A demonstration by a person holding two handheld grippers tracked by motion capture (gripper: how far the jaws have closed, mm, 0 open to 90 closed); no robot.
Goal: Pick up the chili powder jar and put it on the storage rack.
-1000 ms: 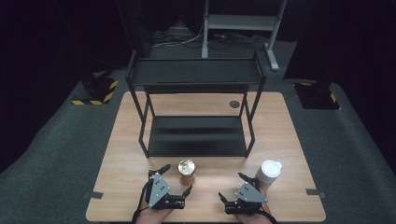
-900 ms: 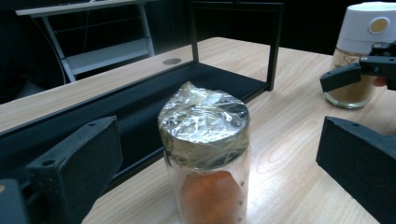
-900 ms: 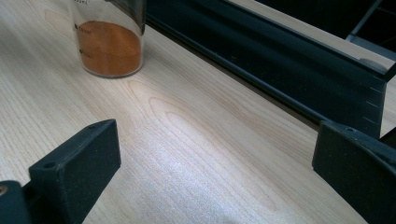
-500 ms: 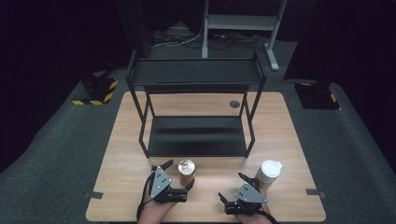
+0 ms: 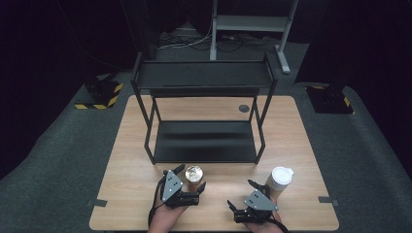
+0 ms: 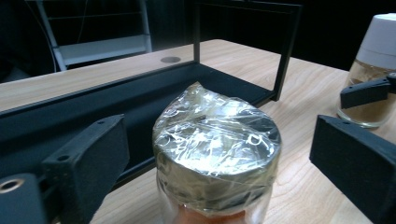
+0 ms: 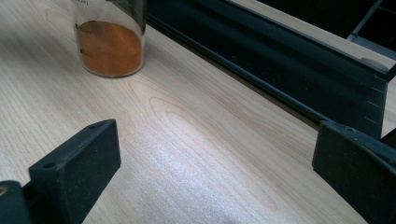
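A glass jar (image 5: 194,173) with a crinkled clear-film lid and orange powder inside stands near the table's front, left of centre. My left gripper (image 5: 189,178) is open around it; in the left gripper view the jar (image 6: 217,144) sits between the two wide jaws, with gaps on both sides. A white-lidded jar (image 5: 281,178) of brown powder stands at the front right. My right gripper (image 5: 242,195) is open just left of it, above bare wood. In the right gripper view the orange-powder jar (image 7: 109,44) stands far ahead at upper left.
A black two-level metal rack (image 5: 204,141) stands mid-table, its low tray (image 6: 140,98) just beyond the film-lidded jar. The white-lidded jar (image 6: 373,70) shows at the right of the left gripper view. A round cable hole (image 5: 244,108) lies behind the rack.
My left gripper has moved forward and to the right, bringing its open jaws around the film-lidded jar. The right gripper and both jars have stayed put.
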